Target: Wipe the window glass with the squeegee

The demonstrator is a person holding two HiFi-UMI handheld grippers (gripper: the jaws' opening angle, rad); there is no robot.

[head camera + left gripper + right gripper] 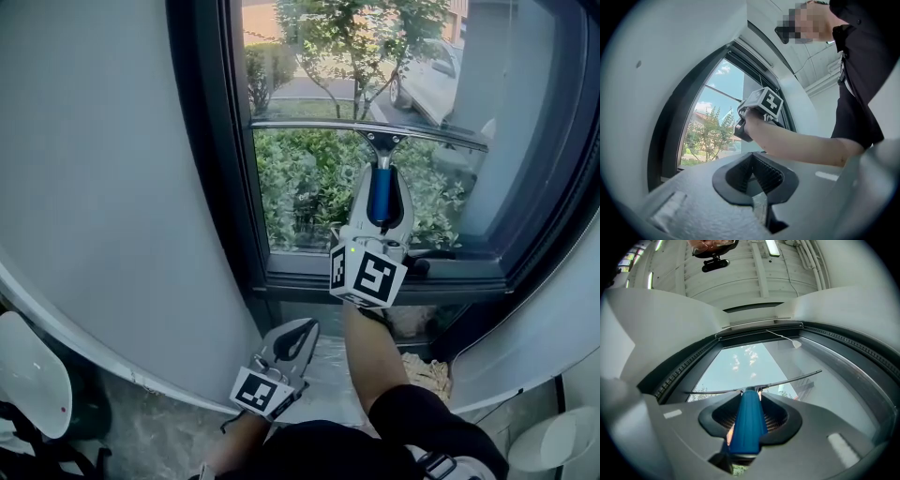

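Left gripper (294,339) hangs low, clenched on nothing, out of the way. Right gripper (380,186) clamps the blue-handled squeegee (378,141), its blade laid flat across the window glass (300,187) for an even pull.

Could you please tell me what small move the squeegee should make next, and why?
Probably draw the squeegee down toward the lower frame: the right gripper is shut on its blue handle, and the blade lies level across the window glass with pane left below.
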